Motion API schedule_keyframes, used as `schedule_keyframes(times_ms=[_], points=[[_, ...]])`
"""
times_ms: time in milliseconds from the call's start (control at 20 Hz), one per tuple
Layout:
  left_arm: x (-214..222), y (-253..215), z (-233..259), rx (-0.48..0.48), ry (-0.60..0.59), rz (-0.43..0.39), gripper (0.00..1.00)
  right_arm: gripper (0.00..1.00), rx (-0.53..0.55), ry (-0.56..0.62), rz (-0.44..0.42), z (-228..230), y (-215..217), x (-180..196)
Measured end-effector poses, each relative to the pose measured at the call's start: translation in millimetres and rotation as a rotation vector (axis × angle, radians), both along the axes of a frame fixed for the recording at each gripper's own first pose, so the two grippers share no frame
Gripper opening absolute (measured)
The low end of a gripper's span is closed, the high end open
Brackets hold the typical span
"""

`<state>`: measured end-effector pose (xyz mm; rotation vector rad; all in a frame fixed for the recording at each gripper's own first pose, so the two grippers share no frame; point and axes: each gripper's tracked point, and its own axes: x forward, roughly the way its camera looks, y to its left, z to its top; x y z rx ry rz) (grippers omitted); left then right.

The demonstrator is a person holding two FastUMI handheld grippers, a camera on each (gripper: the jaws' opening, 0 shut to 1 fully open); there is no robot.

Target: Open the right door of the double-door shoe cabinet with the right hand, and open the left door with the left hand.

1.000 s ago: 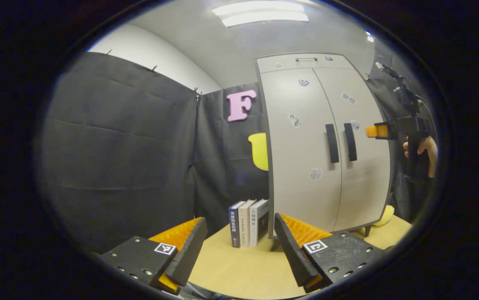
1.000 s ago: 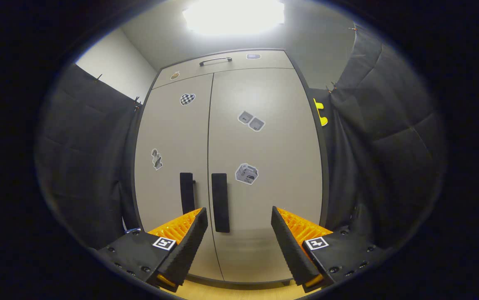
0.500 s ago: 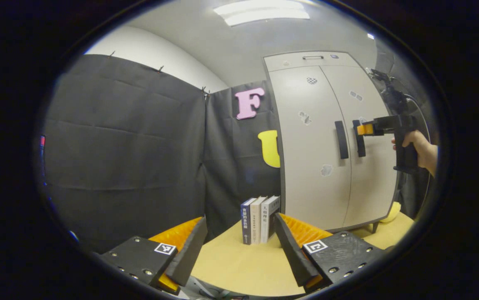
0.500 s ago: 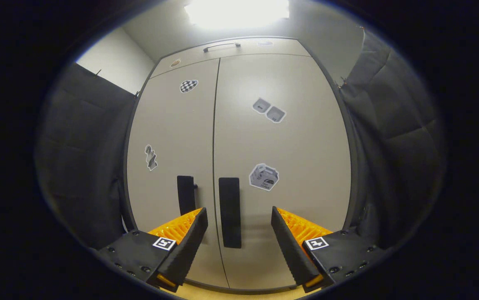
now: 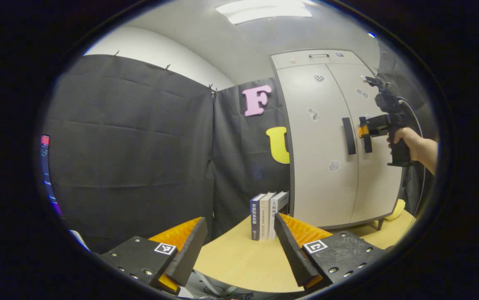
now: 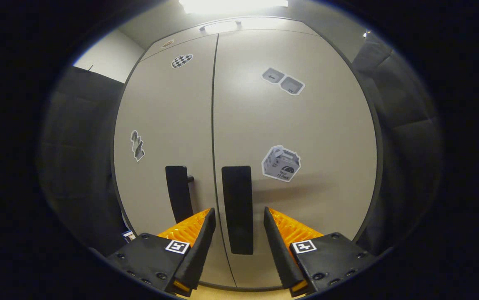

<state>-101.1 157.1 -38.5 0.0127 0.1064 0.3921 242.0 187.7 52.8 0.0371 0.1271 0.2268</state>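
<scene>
The shoe cabinet [image 6: 297, 137] stands on the desk [image 5: 239, 262], both doors closed. The right tool [image 6: 236, 218] has its fingers spread to either side of the right door handle [image 6: 237, 208], not gripping it. The left tool [image 5: 239, 233] hangs wide open and empty above the desk, near three upright books [image 5: 268, 214].

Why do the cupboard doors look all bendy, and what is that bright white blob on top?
Right gripper view: the fisheye lens bulges the beige cabinet doors outward, and the ceiling light glares white. Left gripper view: the same cabinet curves less, and the light panel is softer.
</scene>
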Motion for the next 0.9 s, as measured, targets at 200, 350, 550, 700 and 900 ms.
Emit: schedule_keyframes(times_ms=[200,350,550,700,900], points=[[-5,6,-2,-0.004,0.0,0.008,0.95,0.59,-0.044,0.063,0.023,-13,7,8],[-5,7,-1,-0.01,-0.006,0.01,0.94,0.37,-0.065,0.07,-0.015,-13,-1,10],[-5,5,0,-0.012,-0.012,0.002,0.96,0.17,-0.06,0.097,-0.003,-17,0,9],[-5,4,7,-0.015,-0.025,-0.008,0.96,0.11,-0.062,0.104,0.013,-16,-1,6],[-5,0,19,-0.009,-0.05,-0.028,0.96,0.13,-0.051,0.129,0.037,-15,-3,-7]])
